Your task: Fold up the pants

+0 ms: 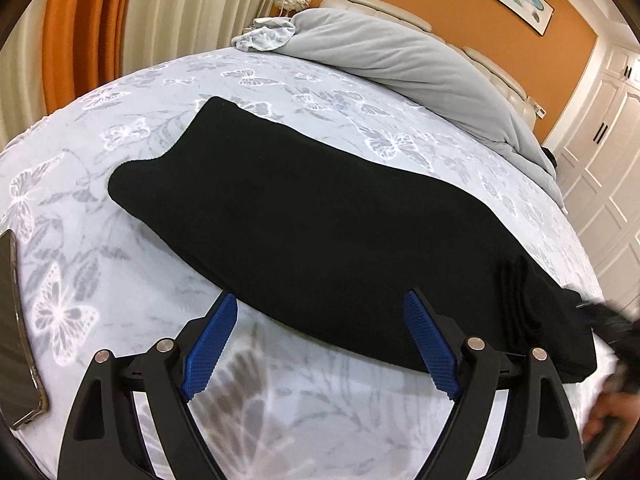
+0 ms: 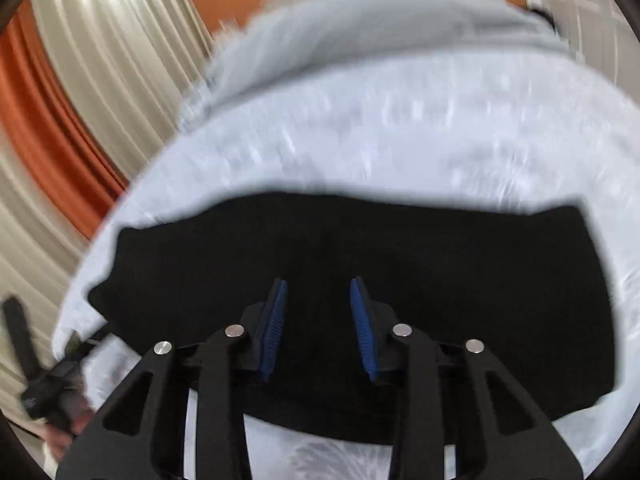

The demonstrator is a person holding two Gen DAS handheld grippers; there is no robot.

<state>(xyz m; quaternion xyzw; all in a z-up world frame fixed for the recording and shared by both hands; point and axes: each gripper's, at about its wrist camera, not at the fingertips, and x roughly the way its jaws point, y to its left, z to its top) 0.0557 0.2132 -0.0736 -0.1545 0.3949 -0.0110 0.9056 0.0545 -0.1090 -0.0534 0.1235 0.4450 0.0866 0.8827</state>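
Note:
Black pants (image 1: 320,216) lie folded lengthwise on the bed, running from far left to near right, with stacked layers showing at their right end. My left gripper (image 1: 320,304) is open wide and empty, its blue pads (image 1: 212,344) at the pants' near edge. In the blurred right wrist view the pants (image 2: 460,280) stretch across the frame. My right gripper (image 2: 318,284) hovers over their middle, jaws apart and empty. The right gripper shows as a dark blur at the right edge of the left wrist view (image 1: 608,320).
The bed (image 1: 160,240) has a pale butterfly-print cover. A grey duvet (image 1: 400,52) is heaped at the headboard. A phone (image 1: 16,328) lies at the left edge. Curtains (image 1: 100,20) hang far left; white wardrobes (image 1: 612,128) stand right.

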